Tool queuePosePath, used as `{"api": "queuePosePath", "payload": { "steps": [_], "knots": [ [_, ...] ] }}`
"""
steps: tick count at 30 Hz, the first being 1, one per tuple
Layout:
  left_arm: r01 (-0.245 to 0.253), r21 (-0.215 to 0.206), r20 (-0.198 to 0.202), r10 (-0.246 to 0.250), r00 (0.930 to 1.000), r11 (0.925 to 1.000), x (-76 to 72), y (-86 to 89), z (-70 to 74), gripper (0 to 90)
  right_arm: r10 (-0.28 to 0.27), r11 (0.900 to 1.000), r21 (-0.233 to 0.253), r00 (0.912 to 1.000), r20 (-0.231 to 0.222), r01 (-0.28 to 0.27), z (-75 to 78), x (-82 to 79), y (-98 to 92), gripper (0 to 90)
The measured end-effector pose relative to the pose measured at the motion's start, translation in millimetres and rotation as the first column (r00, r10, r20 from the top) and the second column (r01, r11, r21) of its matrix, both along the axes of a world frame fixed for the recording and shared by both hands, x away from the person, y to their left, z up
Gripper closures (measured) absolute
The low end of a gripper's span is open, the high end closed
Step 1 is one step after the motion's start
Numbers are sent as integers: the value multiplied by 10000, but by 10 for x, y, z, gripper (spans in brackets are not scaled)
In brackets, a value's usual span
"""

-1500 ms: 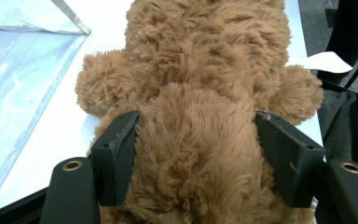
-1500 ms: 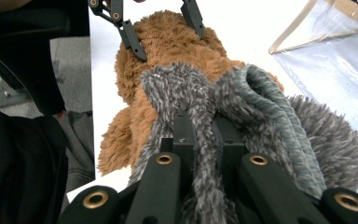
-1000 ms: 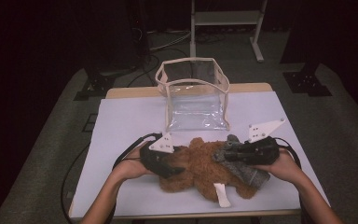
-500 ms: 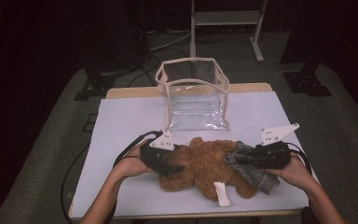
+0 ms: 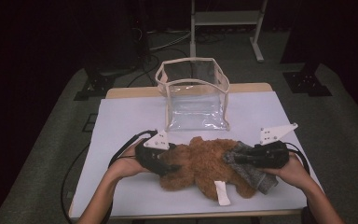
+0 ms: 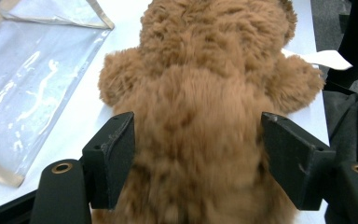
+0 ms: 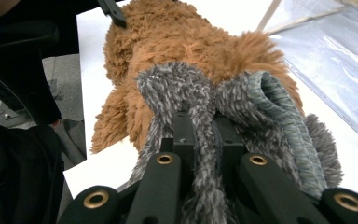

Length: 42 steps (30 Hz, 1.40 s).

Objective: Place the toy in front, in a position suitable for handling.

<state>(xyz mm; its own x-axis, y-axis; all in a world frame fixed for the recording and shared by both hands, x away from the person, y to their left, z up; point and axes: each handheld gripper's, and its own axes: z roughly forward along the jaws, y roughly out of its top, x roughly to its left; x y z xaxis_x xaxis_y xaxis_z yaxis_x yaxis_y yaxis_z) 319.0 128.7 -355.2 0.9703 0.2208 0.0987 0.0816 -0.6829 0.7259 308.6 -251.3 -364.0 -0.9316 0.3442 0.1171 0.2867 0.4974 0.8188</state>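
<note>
Shaggy brown plush bear (image 5: 205, 165) lies on white surface (image 5: 121, 121), just in front of clear, cream-trimmed plastic bag (image 5: 195, 93). Your left gripper (image 6: 198, 161) straddles the bear, jaws spread. Your right gripper (image 7: 209, 135) pinches fuzzy grey knit garment (image 7: 242, 107) at the bear.
</note>
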Motion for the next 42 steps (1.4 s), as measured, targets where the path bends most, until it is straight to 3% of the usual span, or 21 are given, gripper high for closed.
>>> {"api": "queuePosePath", "payload": {
  "steps": [6, 10, 13, 22, 27, 31, 35, 37, 42],
  "knots": [
    [-98, 230, -334, 106, 9994, 9997, -38, 166, -107, 274, 213, 9993, -317, 9990, 393, -201, 139, -6, 133, 818],
    [16, -14, -534, -16, 9986, 10000, -31, 69, -230, 279, 590, 9970, -538, 9963, 632, -556, 232, 16, 327, 818],
    [228, -251, -512, -240, 9984, 9994, -12, -20, -204, 305, 946, 9923, -885, 9916, 876, -869, 281, 49, 510, 817],
    [547, -234, -169, -551, 9983, 9982, 22, -277, -155, 299, 1500, 9736, -1883, 9836, 1004, -1293, 285, 175, 923, 817],
    [324, -584, -51, -327, 9995, 9978, 29, -177, -140, 275, 1298, 9697, -2181, 9886, 769, -1103, 189, 260, 841, 822],
    [45, -678, -55, -48, 10000, 9977, 31, -37, -123, 268, 1023, 9797, -1777, 9937, 452, -927, 145, 290, 694, 823],
    [-78, -589, -425, 53, 9991, 9982, 49, 71, -199, 309, 758, 9847, -1601, 9965, 344, -694, 142, 310, 590, 822],
    [-75, -825, -667, 20, 9978, 9966, 59, 61, -269, 347, 755, 9860, -1518, 9966, 338, -695, 142, 323, 572, 822],
    [69, -1023, -724, -143, 9973, 9947, 93, -52, -342, 351, 932, 9845, -1546, 9938, 600, -830, 225, 261, 674, 822]
  ]
}}
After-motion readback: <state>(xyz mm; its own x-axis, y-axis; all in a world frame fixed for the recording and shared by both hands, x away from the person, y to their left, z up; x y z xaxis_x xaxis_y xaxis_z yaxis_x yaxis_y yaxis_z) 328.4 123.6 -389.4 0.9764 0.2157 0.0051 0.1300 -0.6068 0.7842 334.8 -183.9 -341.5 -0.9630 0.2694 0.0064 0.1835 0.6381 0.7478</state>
